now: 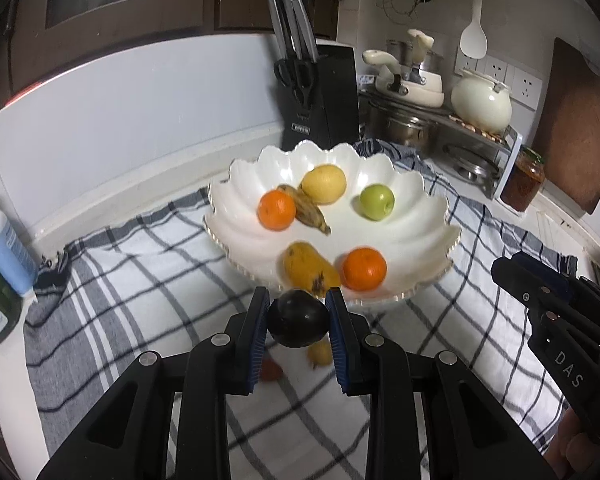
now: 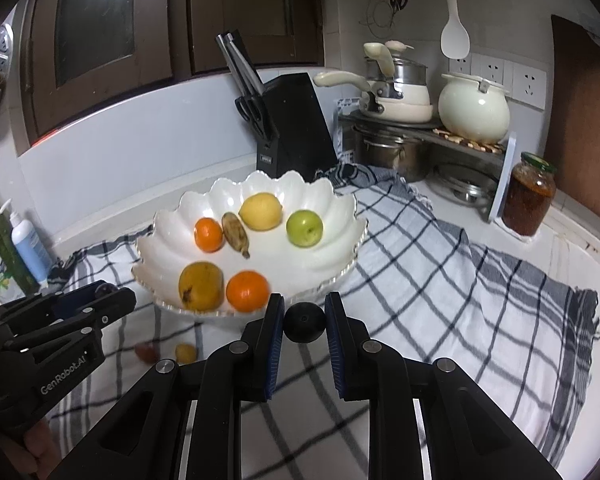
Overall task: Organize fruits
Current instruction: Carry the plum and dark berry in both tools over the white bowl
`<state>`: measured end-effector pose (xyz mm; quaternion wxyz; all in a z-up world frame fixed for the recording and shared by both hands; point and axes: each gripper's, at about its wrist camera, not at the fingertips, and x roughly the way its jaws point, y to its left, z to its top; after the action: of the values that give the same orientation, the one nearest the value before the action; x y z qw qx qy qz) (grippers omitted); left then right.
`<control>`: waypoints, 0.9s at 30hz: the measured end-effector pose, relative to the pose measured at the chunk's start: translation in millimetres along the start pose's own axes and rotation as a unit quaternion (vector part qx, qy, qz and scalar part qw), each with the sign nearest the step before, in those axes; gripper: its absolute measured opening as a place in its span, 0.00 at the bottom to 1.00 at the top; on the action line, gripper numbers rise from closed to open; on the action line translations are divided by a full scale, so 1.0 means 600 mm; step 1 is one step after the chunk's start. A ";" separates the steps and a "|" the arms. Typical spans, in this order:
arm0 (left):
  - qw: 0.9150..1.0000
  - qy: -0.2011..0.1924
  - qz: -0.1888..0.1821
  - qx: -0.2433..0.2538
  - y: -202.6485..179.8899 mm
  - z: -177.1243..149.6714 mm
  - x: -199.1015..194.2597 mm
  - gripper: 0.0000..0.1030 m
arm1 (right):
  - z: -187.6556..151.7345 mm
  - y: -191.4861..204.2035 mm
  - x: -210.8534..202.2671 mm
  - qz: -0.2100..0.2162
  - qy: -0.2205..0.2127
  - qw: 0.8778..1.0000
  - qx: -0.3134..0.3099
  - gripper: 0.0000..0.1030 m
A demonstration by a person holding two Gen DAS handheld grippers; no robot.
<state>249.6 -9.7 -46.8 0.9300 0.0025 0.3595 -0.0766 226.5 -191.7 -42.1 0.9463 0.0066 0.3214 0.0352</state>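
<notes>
A white scalloped bowl [image 1: 236, 184] [image 2: 168, 240] sits on a checked cloth. It holds two oranges [image 1: 276, 210] [image 1: 364, 269], a lemon [image 1: 324, 183], a green apple [image 1: 377, 201], a small brown banana [image 1: 310, 213] and a yellow-brown pear [image 1: 308, 270]. My left gripper [image 1: 298, 322] is shut on a dark purple fruit [image 1: 298, 322], held just before the bowl's near rim. My right gripper [image 2: 304, 322] is shut on a small black round fruit [image 2: 304, 322], also near the bowl's front rim. A small red fruit [image 2: 146, 352] and a small yellow fruit [image 2: 186, 353] lie on the cloth.
A black knife block [image 1: 320, 100] stands behind the bowl. A rack with pots and a cream kettle [image 1: 482, 98] is at back right, with a jar [image 1: 524, 180] beside it. Bottles [image 1: 4, 248] stand at the left edge. A wooden board [image 1: 572, 128] leans at far right.
</notes>
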 end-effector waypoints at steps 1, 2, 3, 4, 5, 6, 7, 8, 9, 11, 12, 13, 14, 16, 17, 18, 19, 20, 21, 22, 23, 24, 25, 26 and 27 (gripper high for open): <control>1.000 -0.001 0.000 0.000 0.000 0.005 0.002 0.28 | 0.005 0.000 0.003 -0.001 -0.001 1.000 -0.001 0.22; 1.000 -0.002 0.000 0.000 0.001 0.012 0.007 0.28 | 0.011 0.000 0.007 -0.001 -0.002 1.000 -0.001 0.22; 1.000 -0.003 0.000 0.000 0.002 0.018 0.011 0.28 | 0.017 -0.001 0.012 -0.001 -0.003 1.000 -0.001 0.22; 1.000 -0.004 0.000 0.001 0.002 0.023 0.014 0.28 | 0.022 -0.001 0.016 -0.001 -0.003 1.000 -0.002 0.22; 1.000 -0.004 0.001 0.001 0.002 0.029 0.019 0.28 | 0.029 -0.002 0.023 -0.002 -0.003 1.000 -0.002 0.22; 1.000 -0.005 0.001 0.001 0.002 0.034 0.023 0.28 | 0.033 -0.002 0.028 -0.001 -0.003 1.000 -0.001 0.22; 1.000 -0.006 0.001 0.001 0.003 0.039 0.027 0.28 | 0.037 -0.002 0.032 -0.002 -0.003 1.000 -0.002 0.22; 1.000 -0.006 0.001 0.001 0.003 0.045 0.033 0.28 | 0.043 -0.003 0.039 -0.002 -0.004 1.000 -0.002 0.22; 1.000 -0.006 0.002 0.001 0.004 0.049 0.037 0.28 | 0.048 -0.002 0.044 -0.002 -0.004 1.000 -0.003 0.22; 1.000 -0.007 0.005 -0.001 0.005 0.058 0.047 0.28 | 0.055 -0.002 0.055 -0.002 -0.004 1.000 -0.004 0.22; 1.000 -0.007 0.006 -0.001 0.007 0.061 0.052 0.28 | 0.058 -0.001 0.060 -0.002 -0.003 1.000 -0.004 0.22; 1.000 -0.007 0.007 -0.001 0.008 0.065 0.057 0.28 | 0.061 -0.001 0.065 -0.002 -0.003 1.000 -0.005 0.22; 1.000 -0.006 0.008 -0.001 0.010 0.069 0.064 0.28 | 0.064 -0.001 0.071 -0.002 -0.002 1.000 -0.005 0.22; 1.000 -0.004 0.011 -0.001 0.011 0.073 0.074 0.28 | 0.067 -0.001 0.085 -0.002 0.001 1.000 -0.006 0.22; 1.000 -0.002 0.012 -0.001 0.013 0.076 0.082 0.28 | 0.069 -0.001 0.092 -0.002 0.003 1.000 -0.006 0.22; 1.000 0.000 0.013 -0.001 0.014 0.078 0.087 0.28 | 0.070 -0.001 0.098 -0.002 0.006 1.000 -0.006 0.22; 1.000 0.002 0.013 -0.001 0.014 0.079 0.092 0.28 | 0.070 -0.002 0.105 -0.002 0.009 1.000 -0.005 0.22; 1.000 0.003 0.013 -0.001 0.015 0.081 0.097 0.28 | 0.070 -0.002 0.111 -0.002 0.011 1.000 -0.005 0.22; 1.000 0.004 0.014 0.000 0.016 0.083 0.103 0.28 | 0.071 -0.002 0.117 -0.002 0.013 1.000 -0.005 0.22; 1.000 0.006 0.014 0.000 0.016 0.084 0.108 0.28 | 0.071 -0.002 0.124 -0.002 0.016 1.000 -0.005 0.22; 1.000 0.008 0.014 0.000 0.016 0.085 0.113 0.28 | 0.071 -0.002 0.128 -0.002 0.018 1.000 -0.005 0.22; 1.000 0.010 0.013 0.000 0.016 0.086 0.119 0.28 | 0.072 -0.002 0.133 -0.003 0.020 1.000 -0.004 0.22; 1.000 0.012 0.013 0.000 0.016 0.086 0.125 0.28 | 0.072 -0.003 0.137 -0.003 0.023 1.000 -0.004 0.22; 1.000 0.013 0.013 0.000 0.017 0.087 0.128 0.28 | 0.072 -0.003 0.143 -0.003 0.026 1.000 -0.003 0.22; 1.000 0.015 0.012 -0.001 0.017 0.087 0.133 0.28 | 0.072 -0.004 0.147 -0.003 0.029 1.000 -0.003 0.22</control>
<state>344.4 -14.1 -62.1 0.9253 0.0073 0.3735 -0.0652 322.9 -187.3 -61.5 0.9367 0.0014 0.3485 0.0337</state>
